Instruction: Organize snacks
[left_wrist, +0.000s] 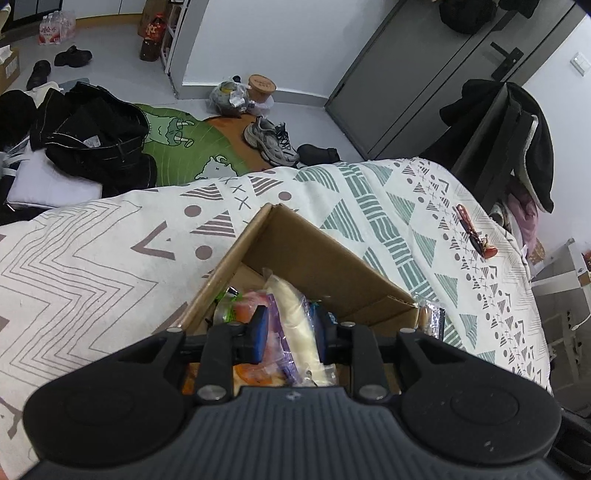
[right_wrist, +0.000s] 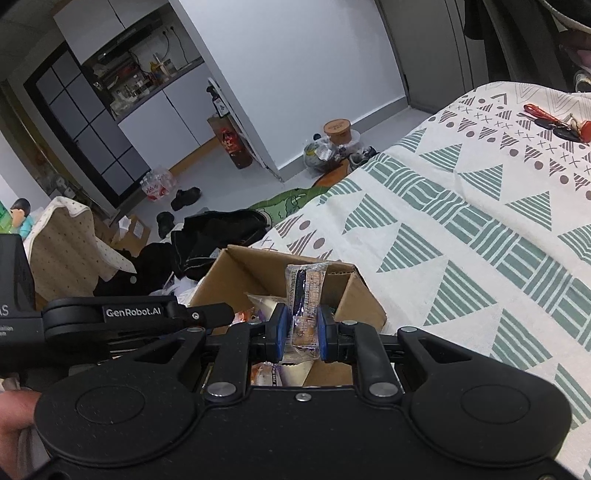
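Observation:
An open cardboard box (left_wrist: 306, 254) sits on a patterned bedspread (left_wrist: 92, 258) and holds several snack packets. My left gripper (left_wrist: 291, 332) is over the box, its blue pads around a long white and purple snack packet (left_wrist: 291, 317); the pads look pressed on it. My right gripper (right_wrist: 301, 328) is shut on a clear wrapped biscuit bar (right_wrist: 304, 302) and holds it upright above the same box (right_wrist: 240, 273). The left gripper's body (right_wrist: 129, 317) shows at the left of the right wrist view. Another wrapped snack (left_wrist: 432, 319) lies just outside the box's right corner.
A bunch of keys with a red strap (left_wrist: 476, 232) lies on the bedspread to the right, also in the right wrist view (right_wrist: 557, 123). Off the bed, black clothes (left_wrist: 92, 136), sneakers (left_wrist: 271, 142) and a green rug (left_wrist: 184, 147) cover the floor.

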